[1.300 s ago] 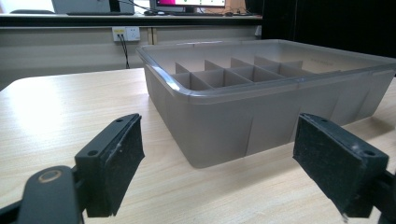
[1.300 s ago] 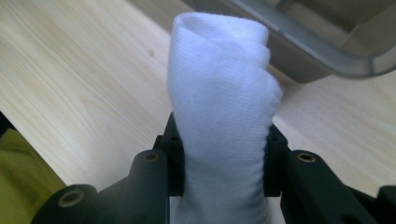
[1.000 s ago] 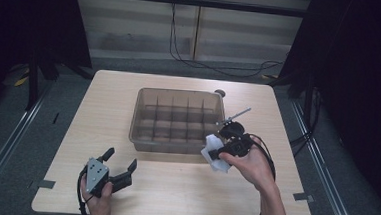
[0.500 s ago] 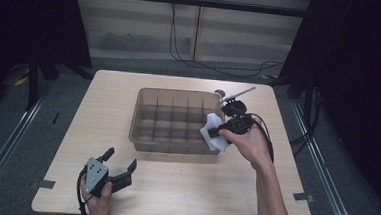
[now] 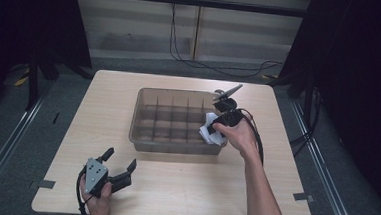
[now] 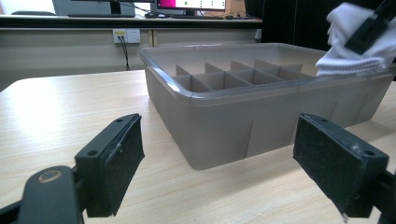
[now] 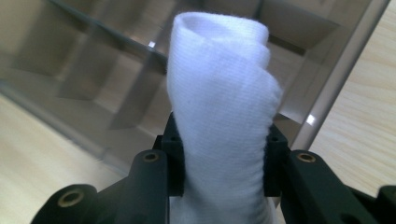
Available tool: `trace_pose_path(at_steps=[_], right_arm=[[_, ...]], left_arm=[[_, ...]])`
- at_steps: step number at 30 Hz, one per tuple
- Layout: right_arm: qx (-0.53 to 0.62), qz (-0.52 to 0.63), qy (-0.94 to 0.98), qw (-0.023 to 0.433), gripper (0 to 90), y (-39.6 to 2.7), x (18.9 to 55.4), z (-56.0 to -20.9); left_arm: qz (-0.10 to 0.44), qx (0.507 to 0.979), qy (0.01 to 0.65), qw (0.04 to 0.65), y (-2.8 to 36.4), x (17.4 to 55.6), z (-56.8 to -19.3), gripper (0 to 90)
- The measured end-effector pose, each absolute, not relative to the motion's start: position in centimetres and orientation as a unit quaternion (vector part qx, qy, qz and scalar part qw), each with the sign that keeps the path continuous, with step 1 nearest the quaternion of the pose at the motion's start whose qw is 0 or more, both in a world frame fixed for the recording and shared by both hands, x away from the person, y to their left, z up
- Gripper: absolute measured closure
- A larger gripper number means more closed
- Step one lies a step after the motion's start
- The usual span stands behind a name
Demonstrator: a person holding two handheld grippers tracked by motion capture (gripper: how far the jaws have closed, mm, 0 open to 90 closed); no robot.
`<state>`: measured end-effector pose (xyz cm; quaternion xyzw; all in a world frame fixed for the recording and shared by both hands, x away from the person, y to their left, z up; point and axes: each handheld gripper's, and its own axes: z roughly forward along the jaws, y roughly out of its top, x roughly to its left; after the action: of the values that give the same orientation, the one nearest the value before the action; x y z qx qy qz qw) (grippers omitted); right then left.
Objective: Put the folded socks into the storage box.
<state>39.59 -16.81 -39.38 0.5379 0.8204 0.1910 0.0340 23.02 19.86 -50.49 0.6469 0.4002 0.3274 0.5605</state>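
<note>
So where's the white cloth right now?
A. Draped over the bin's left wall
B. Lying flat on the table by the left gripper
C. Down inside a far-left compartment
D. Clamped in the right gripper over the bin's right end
D: the right gripper has its jaws pressed on both sides of the rolled cloth, held above the right end of the bin.

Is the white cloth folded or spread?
Folded: the cloth shows stacked rolled layers, pinched in the right claw.
</note>
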Motion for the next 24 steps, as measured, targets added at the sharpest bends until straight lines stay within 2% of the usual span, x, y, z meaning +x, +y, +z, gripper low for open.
trace_pose_path(at_steps=[24], right_arm=[[0.544, 0.079, 0.831, 0.086, 63.5, -14.7, 40.5, -42.5]], left_arm=[[0.325, 0.646, 0.399, 0.563, 19.9, 23.0, -50.5, 15.9]])
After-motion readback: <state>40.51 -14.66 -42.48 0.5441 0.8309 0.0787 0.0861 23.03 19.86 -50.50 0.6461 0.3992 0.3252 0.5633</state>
